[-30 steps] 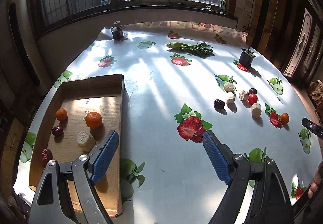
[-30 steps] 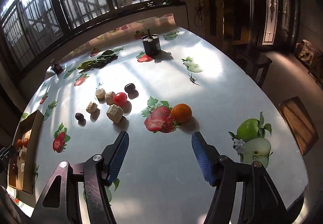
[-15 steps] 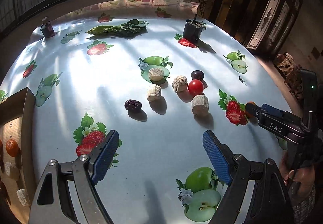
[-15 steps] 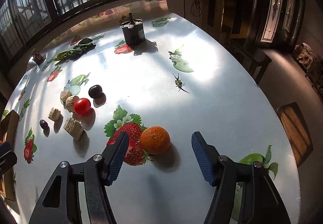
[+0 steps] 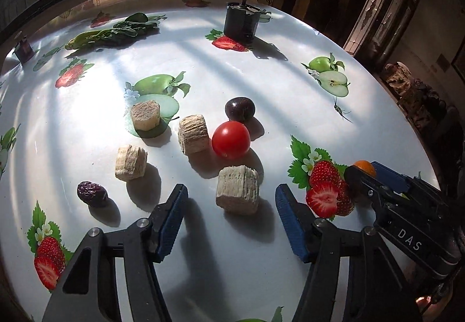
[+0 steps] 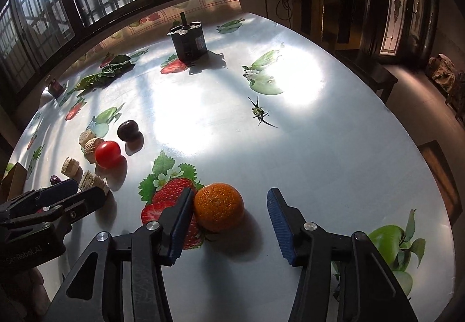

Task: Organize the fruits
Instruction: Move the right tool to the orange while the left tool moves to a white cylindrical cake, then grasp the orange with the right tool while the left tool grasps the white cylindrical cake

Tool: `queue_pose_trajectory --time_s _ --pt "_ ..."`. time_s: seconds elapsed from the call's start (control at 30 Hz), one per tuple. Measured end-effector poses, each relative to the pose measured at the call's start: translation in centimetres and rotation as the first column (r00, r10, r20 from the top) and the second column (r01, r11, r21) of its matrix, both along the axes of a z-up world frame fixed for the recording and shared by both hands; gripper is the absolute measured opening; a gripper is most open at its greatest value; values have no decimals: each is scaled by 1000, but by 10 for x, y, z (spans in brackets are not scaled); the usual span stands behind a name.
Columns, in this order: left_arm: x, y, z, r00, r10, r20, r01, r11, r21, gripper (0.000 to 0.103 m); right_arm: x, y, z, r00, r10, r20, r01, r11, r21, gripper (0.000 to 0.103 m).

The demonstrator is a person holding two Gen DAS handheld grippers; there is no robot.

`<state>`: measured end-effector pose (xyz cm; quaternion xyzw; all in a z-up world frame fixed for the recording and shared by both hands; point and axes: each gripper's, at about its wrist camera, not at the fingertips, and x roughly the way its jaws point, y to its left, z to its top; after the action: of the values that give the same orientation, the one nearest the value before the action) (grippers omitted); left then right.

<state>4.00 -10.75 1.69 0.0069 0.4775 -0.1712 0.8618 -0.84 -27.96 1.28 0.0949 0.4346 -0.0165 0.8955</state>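
Two claws, both spread wide and holding nothing, low over a fruit-print table [image 5: 261,75]. Nearest the right claw [image 6: 229,200]: a small orange [image 6: 218,205], lying between the fingers but off-centre, pressed against or just beside the left pad, well clear of the right one. Round, so no long axis to line up with; a slight shift leftward likely enough to centre it before closing. Risk of a roll if nudged by one pad first.

Nearest the left claw [image 5: 230,191]: a pale ribbed chunk [image 5: 237,189], just ahead of the fingertips and roughly centred in the gap, flat faces turned sideways. Clearly the left side's closest candidate, with the orange out of its reach behind the other tool.

Farther out, a red tomato [image 5: 231,139] touching or nearly touching a second pale chunk [image 5: 193,133]; a dark plum [image 5: 240,109] just behind; two more chunks [image 5: 130,162] to the left; a wrinkled dark date [image 5: 91,193] off alone.

At the far left edge of the right view, one corner of a cardboard box [image 6: 14,176], contents hidden. Across the table, leafy greens [image 5: 113,32], a small jar [image 5: 23,48] and a dark canister [image 5: 240,22], contents impossible to tell.
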Motion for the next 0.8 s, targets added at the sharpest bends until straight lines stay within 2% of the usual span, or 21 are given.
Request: queue_pose_trajectory --time_s 0.07,0.17,0.27,0.5,0.67,0.8 --pt "-2 -3 0 1000 -10 21 9 1000 28 28 1 2 0 1000 10 3 -10 1000 3 46" --pt "-5 -2 1 1000 -6 25 5 999 38 28 0 9 0 1000 29 8 -29 1000 -12 36" --pt "-11 6 8 1000 13 25 -13 1000 18 28 -1 16 1 999 36 18 -35 998 -57 36" --pt "-53 48 54 993 58 103 -53 998 -43 28 -15 18 19 995 57 77 -58 998 2 35" --pt "-88 109 78 979 155 134 -141 984 -108 28 -36 45 51 986 114 123 -118 993 24 35" --pt "-118 185 87 945 295 144 -277 952 -132 28 -51 94 78 962 218 167 -227 973 37 35"
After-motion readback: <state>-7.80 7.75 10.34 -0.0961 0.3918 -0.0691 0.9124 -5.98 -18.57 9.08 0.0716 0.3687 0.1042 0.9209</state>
